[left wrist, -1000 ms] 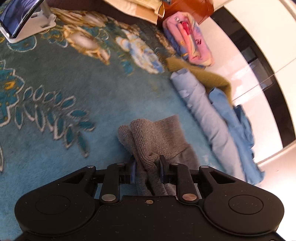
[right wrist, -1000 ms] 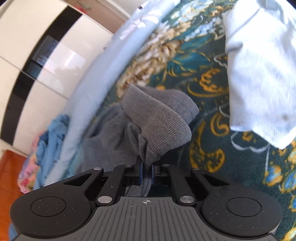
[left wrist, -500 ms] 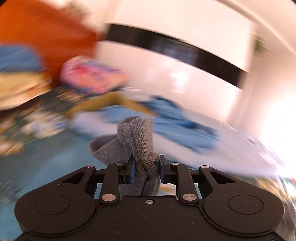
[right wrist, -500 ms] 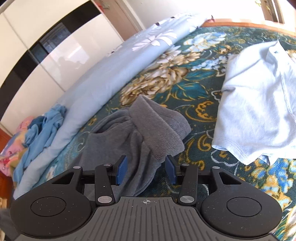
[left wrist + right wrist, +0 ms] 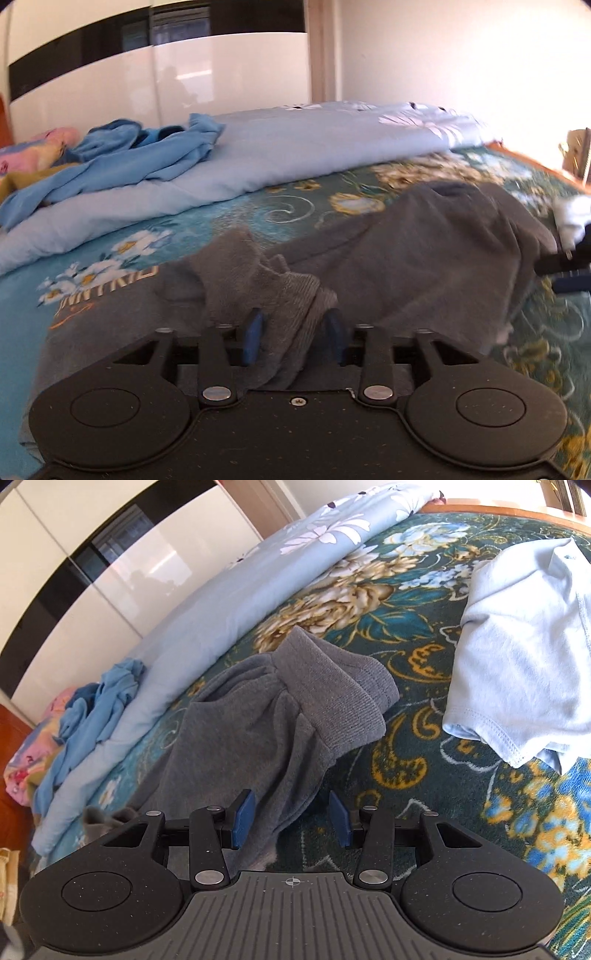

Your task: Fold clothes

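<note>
Grey sweatshirt (image 5: 258, 716) lies spread on the floral bedspread (image 5: 406, 768), its ribbed cuff (image 5: 343, 686) folded over near the middle of the right wrist view. Low over the cloth, the right gripper (image 5: 291, 818) points forward along the sleeve, its jaws spread wide with nothing gripped; the sleeve fabric passes between the blue pads (image 5: 242, 818) without being pinched. Pointing level across the bed, the left gripper (image 5: 293, 338) has its jaws parted too, a bunched fold of the grey knit lying loosely between them and touching neither pad clearly. Beyond the sweatshirt a pale blue quilt (image 5: 295, 155) runs along the far edge of the bed, with a crumpled blue garment (image 5: 122, 158) on top of it. A light blue t-shirt (image 5: 524, 657) lies on the bedspread to the right, apart from the sweatshirt.
</note>
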`<action>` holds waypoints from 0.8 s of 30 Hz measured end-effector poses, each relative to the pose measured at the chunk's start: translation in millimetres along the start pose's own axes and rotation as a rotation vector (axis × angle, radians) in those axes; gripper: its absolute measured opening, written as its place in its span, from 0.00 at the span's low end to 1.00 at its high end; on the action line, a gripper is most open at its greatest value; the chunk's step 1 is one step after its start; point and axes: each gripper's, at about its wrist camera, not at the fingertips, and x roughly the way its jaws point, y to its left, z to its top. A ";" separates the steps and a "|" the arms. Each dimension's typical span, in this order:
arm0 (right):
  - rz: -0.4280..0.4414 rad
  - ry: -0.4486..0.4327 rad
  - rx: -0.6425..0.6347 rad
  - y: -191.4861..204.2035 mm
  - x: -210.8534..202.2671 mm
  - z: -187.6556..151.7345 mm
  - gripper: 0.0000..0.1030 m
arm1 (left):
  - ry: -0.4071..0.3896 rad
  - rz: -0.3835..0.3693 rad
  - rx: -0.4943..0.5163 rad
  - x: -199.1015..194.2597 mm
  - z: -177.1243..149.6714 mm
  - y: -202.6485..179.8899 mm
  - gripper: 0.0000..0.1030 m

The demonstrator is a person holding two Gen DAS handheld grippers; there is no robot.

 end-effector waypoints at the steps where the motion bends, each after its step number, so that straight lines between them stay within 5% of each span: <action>1: 0.001 -0.001 0.000 -0.5 0.0 -0.4 0.40 | -0.008 -0.012 0.014 -2.8 -0.7 -2.1 0.48; 6: 0.024 -0.012 0.025 -8.7 -1.9 -2.7 0.40 | -0.074 -0.097 -0.075 -36.1 0.7 24.1 0.57; 10: 0.073 -0.049 0.173 -33.3 1.0 -4.0 0.68 | -0.062 -0.015 -0.232 -36.2 10.4 64.9 0.58; 15: 0.161 -0.135 0.382 -59.3 8.3 -3.3 0.74 | -0.036 0.056 -0.371 -44.5 1.9 101.8 0.58; 24: 0.150 -0.193 0.478 -59.5 47.3 16.8 0.78 | 0.004 0.127 -0.552 -78.8 -30.0 159.6 0.58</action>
